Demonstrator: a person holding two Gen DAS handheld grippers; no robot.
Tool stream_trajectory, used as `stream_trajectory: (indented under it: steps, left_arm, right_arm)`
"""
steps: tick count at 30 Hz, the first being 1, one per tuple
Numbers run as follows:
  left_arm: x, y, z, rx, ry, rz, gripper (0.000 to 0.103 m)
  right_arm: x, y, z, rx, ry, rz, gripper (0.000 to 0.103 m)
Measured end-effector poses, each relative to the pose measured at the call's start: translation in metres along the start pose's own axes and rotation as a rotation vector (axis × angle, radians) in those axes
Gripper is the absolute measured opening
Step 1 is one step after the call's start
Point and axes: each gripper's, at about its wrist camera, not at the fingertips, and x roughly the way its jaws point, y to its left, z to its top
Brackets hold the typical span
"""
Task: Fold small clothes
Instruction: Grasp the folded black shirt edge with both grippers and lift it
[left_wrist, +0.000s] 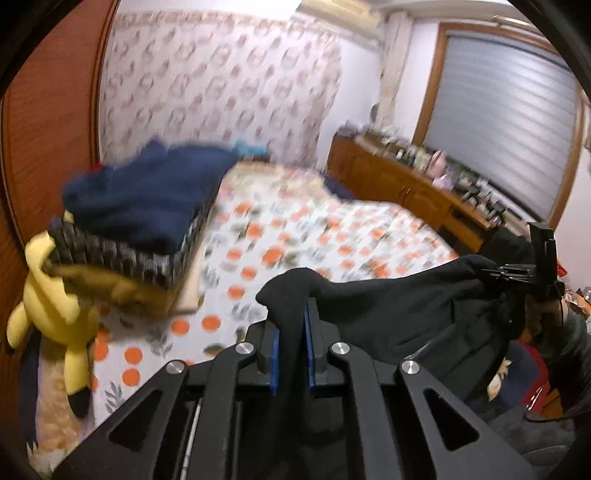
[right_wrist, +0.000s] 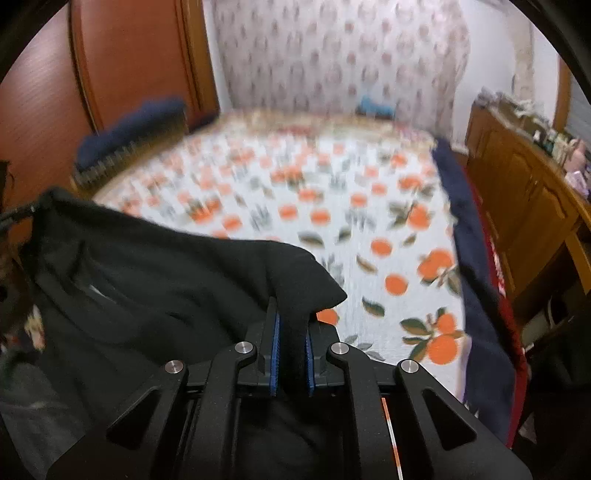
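Both claws are clamping the same black garment (left_wrist: 388, 314): the left claw (left_wrist: 291, 332), at the bottom centre of its frame, is pinching one bunched corner between its blue pads, and the right claw (right_wrist: 291, 332) is pinching the opposite corner in the same way. Between them the cloth is sagging, held clear above the bed (right_wrist: 332, 206). It looks soft, light and limp, so corners or hems seem the best places to hold, with both kept taut. Beyond, the orange-patterned bedspread is lying open in mid frame. A yellow plush toy (left_wrist: 55, 314) and folded navy clothes (left_wrist: 147, 199) are sitting at the left, and a wooden dresser (left_wrist: 406, 184) is standing at the upper right, none blocking the fold.
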Motion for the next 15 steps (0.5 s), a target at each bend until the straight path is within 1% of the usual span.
stream_trajectory:
  steps: [4,9,10,12,15]
  left_arm:
    - [-0.035,-0.019,0.022,0.038,-0.091,-0.022,0.008]
    - [-0.08,-0.035,0.054,0.084,-0.232,-0.032,0.008]
    - [-0.086,-0.036,0.057,0.086,-0.249,-0.034,0.008]
    - [-0.104,-0.039,0.067,0.091,-0.294,-0.051,0.008]
    - [-0.129,-0.043,0.081,0.11,-0.361,-0.041,0.008]
  right_arm:
    - [-0.064,0.011,0.011,-0.008,-0.14,-0.005,0.007]
    - [-0.126,0.02,0.033,-0.049,-0.255,-0.043,0.007]
    - [-0.142,0.021,0.04,-0.057,-0.286,-0.048,0.007]
    - [-0.162,0.023,0.047,-0.069,-0.325,-0.054,0.007]
    - [-0.196,0.028,0.06,-0.096,-0.403,-0.075,0.007]
